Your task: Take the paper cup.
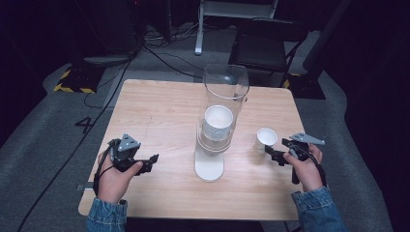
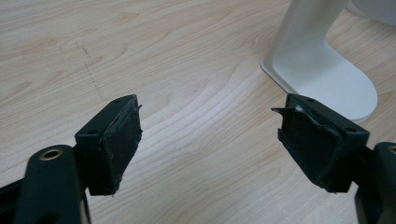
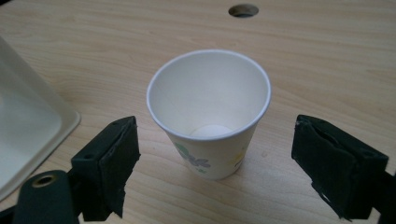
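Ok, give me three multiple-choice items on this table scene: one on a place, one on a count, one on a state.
1. Where does the loose paper cup stand?
A. on the table, upright, in front of the right gripper
B. on the floor
C. inside the clear tube

2. How many chairs stand behind the table?
A. none
B. one
C. three

3. How are the left gripper's jaws?
A. shut on a cup
B. shut on nothing
C. open, nothing between them

Key: 1 A, the right gripper view shows it upright on the wood; 2 B, one black chair in the high view; 3 C, bare table shows between the pads.
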`<state>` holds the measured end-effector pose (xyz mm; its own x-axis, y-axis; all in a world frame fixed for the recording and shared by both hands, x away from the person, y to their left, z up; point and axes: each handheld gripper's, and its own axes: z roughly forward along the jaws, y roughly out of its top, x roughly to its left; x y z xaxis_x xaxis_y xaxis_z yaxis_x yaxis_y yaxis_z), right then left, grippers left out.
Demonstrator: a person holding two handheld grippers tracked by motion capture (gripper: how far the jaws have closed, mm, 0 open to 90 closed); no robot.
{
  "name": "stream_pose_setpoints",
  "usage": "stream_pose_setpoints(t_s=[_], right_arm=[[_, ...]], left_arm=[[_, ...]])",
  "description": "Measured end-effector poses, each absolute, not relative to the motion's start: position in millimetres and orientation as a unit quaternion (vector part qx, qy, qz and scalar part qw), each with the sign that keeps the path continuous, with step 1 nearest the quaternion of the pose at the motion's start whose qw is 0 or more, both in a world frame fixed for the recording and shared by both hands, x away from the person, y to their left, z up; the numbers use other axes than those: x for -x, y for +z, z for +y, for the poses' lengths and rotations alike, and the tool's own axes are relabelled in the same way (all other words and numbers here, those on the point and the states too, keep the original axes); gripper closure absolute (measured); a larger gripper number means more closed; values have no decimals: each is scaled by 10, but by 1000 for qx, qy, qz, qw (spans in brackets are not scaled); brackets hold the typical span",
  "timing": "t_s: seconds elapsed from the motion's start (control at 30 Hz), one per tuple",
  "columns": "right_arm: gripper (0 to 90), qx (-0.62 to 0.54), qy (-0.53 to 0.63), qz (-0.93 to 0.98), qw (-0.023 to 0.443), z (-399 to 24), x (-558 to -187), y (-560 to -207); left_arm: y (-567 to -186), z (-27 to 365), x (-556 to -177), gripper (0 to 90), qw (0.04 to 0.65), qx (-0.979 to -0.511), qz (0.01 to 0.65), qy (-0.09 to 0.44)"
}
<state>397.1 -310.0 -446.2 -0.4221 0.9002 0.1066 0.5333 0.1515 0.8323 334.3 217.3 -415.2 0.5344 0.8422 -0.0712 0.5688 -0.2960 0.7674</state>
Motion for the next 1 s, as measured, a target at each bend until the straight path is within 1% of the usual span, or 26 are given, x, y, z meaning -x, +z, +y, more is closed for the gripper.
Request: stream_pose_setpoints(t_s=[0.23, 0.4, 0.47, 0.6, 0.73, 0.87, 1.0], right_arm=[[158, -465, 445, 734, 217, -3266, -3804, -4193], [157, -455, 453, 736, 215, -3434, -3705, -4021], [157, -453, 460, 731, 221, -3497, -3689, -3972], [157, -451, 464, 732, 216, -3609, -3665, -3917], [157, -456, 459, 728, 228, -3734, -3649, -3883], [158, -451, 459, 729, 231, -3846, -3641, -3855], [159, -459, 454, 726, 235, -3913, -3655, -3880]], left_arm=[[-4160, 2240, -3327, 163, 385, -795, 436, 171], [-4132, 2290, -3319, 160, 390, -793, 434, 172], [-4134, 2311, -3323, 160, 393, -791, 435, 173], [-4118, 2418, -3318, 160, 394, -789, 437, 176], [-4103, 2522, -3307, 161, 399, -788, 435, 176], [-4101, 2590, -3294, 162, 402, -789, 430, 175], [-4106, 2600, -3295, 162, 402, -787, 435, 174]])
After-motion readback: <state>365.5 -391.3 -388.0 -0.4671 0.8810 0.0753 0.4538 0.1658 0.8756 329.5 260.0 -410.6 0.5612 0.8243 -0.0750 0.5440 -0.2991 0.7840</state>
